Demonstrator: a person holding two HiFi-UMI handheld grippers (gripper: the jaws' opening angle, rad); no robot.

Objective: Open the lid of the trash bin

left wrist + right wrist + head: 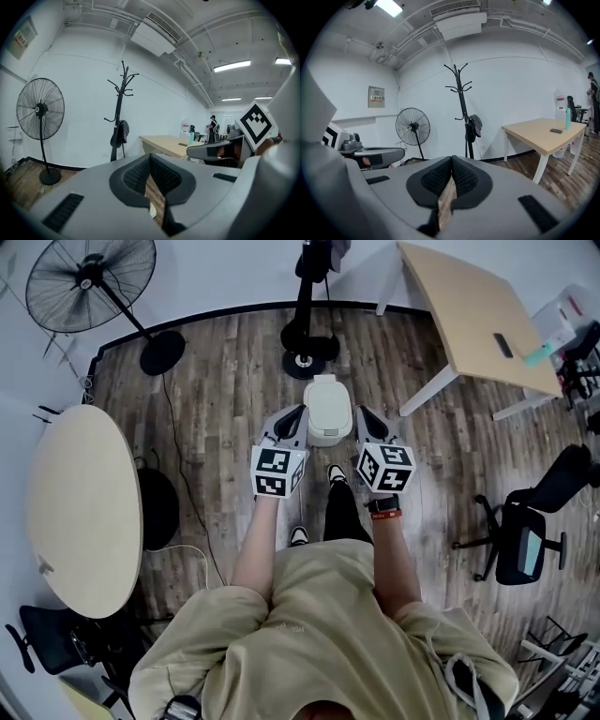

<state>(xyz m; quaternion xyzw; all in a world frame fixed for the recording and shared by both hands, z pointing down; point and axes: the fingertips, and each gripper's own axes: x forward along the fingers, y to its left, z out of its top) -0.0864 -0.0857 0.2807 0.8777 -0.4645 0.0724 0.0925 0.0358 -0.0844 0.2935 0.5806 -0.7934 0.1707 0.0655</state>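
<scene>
Floorboards (216, 381) of brown wood fill the room. On them stand an oval table (80, 507) at the left, a desk (478, 315) at the upper right, a chair (534, 521) at the right, a fan (91, 282) at the upper left, and a coat stand (307, 334) against the far wall.

In the head view the bin (328, 409) stands on the floor just ahead of the person's shoes, near the coat stand's base. Its pale lid (329, 401) lies shut.

The left gripper (289, 425) and right gripper (370, 423) are held on either side of the bin, just beside it; whether they touch it cannot be told. In the left gripper view the left gripper's jaws meet at the tips with nothing between them, and the right gripper view shows the same.
</scene>
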